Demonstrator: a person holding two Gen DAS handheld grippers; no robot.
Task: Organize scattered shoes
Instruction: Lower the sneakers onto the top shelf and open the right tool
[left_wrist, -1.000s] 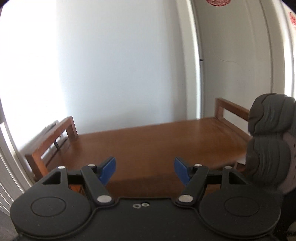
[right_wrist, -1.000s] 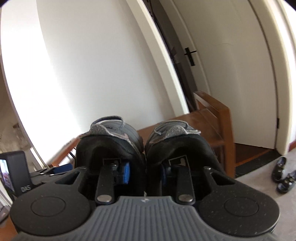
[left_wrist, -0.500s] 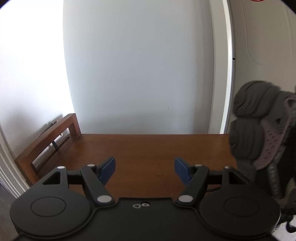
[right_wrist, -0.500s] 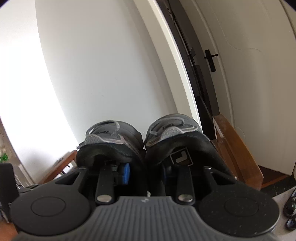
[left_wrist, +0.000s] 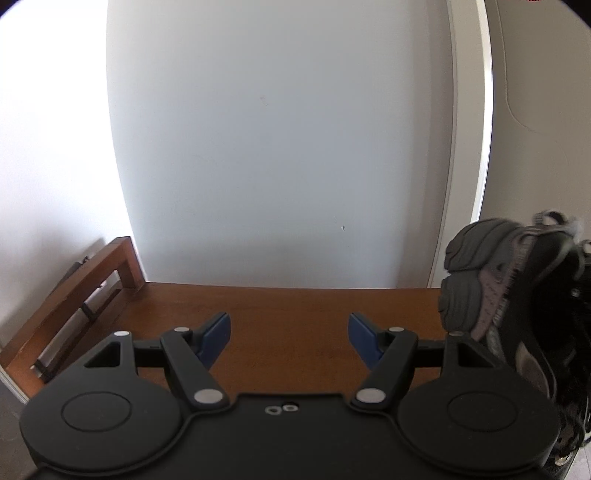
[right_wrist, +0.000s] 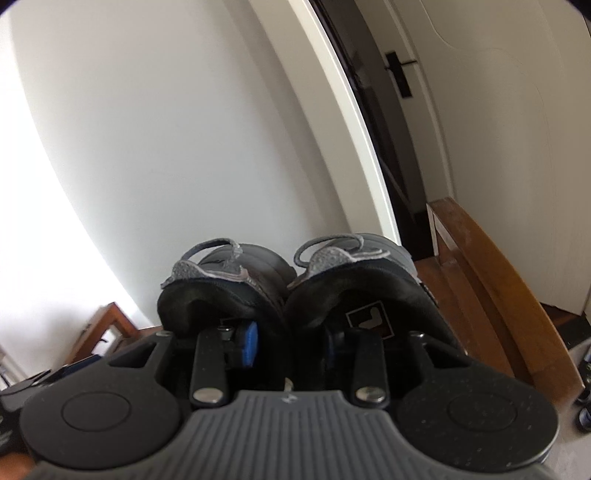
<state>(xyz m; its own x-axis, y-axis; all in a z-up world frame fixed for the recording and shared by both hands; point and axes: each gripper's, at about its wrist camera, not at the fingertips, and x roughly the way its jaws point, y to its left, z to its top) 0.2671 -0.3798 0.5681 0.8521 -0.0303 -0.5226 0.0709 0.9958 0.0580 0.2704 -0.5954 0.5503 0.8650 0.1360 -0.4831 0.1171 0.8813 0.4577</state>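
Observation:
A pair of grey sneakers (right_wrist: 354, 266) with black collars hangs in the air in my right gripper (right_wrist: 290, 347). One finger sits inside each shoe, and the two inner collar walls are pinched between the blue pads (right_wrist: 249, 341). The jaws are opening slightly, but the pads still press on the shoes. In the left wrist view the same sneakers (left_wrist: 480, 288) show at the right edge, soles toward me, over the wooden bench (left_wrist: 288, 306). My left gripper (left_wrist: 290, 332) is open and empty above the bench top, to the left of the sneakers.
The bench has raised wooden end rails (left_wrist: 92, 280) (right_wrist: 491, 266) and stands against a white wall (left_wrist: 280, 147). A dark doorway and a white door with a black handle (right_wrist: 399, 74) lie to the right. Dark shoes (right_wrist: 583, 406) sit on the floor at far right.
Both grippers have swung sideways along the bench toward the white wall. The sneakers stay in the right gripper; in the left view they have tilted, showing their sides and laces. The left jaws stay open.

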